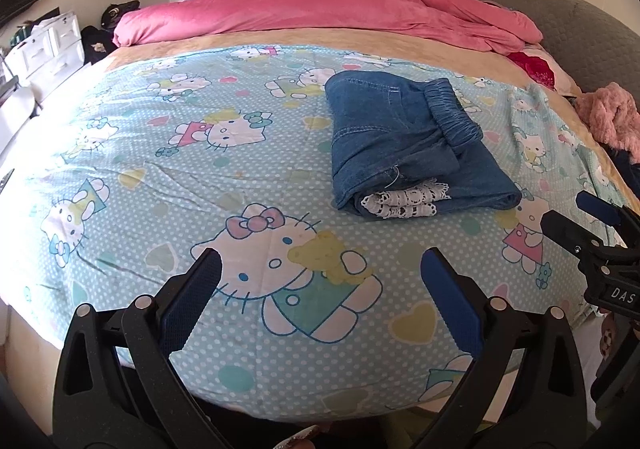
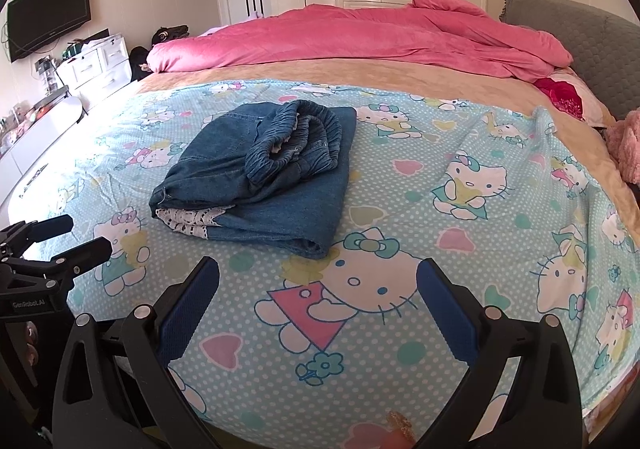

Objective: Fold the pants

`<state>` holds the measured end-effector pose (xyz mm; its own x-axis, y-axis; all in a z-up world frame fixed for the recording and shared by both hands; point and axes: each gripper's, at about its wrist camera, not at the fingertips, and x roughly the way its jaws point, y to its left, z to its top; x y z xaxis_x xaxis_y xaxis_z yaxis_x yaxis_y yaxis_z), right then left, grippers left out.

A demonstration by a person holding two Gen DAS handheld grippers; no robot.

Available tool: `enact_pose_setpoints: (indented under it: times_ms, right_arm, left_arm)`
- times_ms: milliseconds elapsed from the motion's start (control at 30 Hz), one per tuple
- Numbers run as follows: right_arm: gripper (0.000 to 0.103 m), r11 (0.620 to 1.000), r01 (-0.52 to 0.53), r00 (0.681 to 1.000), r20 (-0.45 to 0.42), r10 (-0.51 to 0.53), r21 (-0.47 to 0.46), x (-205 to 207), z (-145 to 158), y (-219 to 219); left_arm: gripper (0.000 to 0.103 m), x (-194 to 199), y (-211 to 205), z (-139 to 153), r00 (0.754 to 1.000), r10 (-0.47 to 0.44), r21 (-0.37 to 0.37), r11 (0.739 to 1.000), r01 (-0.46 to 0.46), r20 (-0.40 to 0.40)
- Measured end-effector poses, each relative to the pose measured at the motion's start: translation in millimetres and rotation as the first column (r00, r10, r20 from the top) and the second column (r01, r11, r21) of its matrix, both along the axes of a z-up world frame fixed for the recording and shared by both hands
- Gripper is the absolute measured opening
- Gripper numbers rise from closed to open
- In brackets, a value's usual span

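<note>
Folded denim pants [image 1: 404, 141], soft yet bulky and probably best gripped at their thick folded edge, lie on the bed [image 1: 160, 169] as the left tool [image 1: 320, 289] and right tool [image 2: 318, 289] gape wide, empty.

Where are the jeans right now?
The folded jeans lie on the cartoon cat sheet, ahead of both open grippers, with the pink duvet behind them.

- Bright daylight enters from left of the fingers, blowing out the sheet [image 1: 36, 145] edge there.
- Soft, faint shadows throughout.
- Fisheye bulges the bed; black vignette fills the corners.
- Focus is sharp, without motion blur.
</note>
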<state>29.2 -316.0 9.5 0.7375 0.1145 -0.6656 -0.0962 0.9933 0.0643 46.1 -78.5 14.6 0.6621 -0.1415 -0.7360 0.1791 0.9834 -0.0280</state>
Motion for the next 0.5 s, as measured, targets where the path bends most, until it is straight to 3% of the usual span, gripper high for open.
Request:
enact_pose_setpoints:
  times_ms: [500]
  right_arm:
    - [0.099, 1.000, 0.001, 1.000, -0.004, -0.001, 0.001, 0.3, -0.9, -0.3]
  left_arm:
    - [0.094, -0.3, -2.6, 0.3, 1.000, -0.008, -0.001, 1.000, 0.008, 0.004]
